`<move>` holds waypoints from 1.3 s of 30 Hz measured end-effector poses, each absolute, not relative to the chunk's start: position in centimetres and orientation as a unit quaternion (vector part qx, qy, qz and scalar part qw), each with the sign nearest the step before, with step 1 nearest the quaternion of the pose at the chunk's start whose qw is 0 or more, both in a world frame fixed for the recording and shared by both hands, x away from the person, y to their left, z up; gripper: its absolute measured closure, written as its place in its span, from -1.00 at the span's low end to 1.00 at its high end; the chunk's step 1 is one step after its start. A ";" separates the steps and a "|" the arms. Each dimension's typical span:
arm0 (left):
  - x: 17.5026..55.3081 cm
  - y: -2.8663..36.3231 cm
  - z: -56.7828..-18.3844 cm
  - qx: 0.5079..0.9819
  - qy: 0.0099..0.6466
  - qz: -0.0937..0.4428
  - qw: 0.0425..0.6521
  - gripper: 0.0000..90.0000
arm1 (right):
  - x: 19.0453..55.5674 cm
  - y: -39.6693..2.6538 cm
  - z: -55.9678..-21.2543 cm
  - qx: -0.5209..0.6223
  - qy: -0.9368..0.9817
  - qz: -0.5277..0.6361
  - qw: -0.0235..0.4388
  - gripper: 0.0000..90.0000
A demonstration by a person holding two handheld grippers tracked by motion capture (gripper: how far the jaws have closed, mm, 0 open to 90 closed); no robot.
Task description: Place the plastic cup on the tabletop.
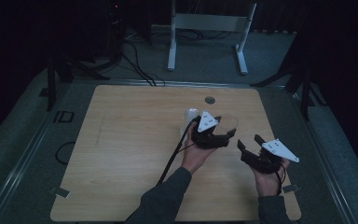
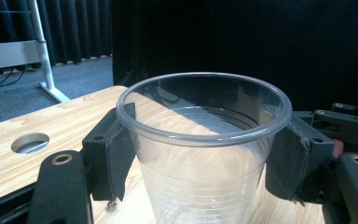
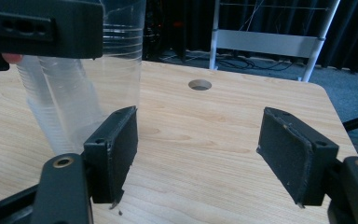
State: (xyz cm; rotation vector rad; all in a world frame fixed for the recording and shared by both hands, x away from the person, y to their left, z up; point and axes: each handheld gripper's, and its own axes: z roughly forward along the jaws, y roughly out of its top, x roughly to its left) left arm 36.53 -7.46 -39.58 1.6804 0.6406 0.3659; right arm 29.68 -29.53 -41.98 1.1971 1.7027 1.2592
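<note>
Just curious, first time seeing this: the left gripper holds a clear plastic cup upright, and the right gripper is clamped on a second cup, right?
Not quite. The right gripper is open with nothing between its pads, as the right gripper view shows. The left gripper does hold the clear plastic cup upright.

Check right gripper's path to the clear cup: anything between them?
Nothing visible. The right gripper is open with only bare table between its fingers. The clear cup stands just off to one side, clamped by the left gripper.

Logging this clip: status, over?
Left gripper shut on clear cup. Right gripper open, empty, beside it. Cup stack behind; path unobstructed.
</note>
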 end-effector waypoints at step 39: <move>35.3 -6.0 -41.7 0.715 0.276 0.170 0.619 -0.34 | 29.6 -30.1 -41.9 0.466 0.650 0.485 0.353 -0.37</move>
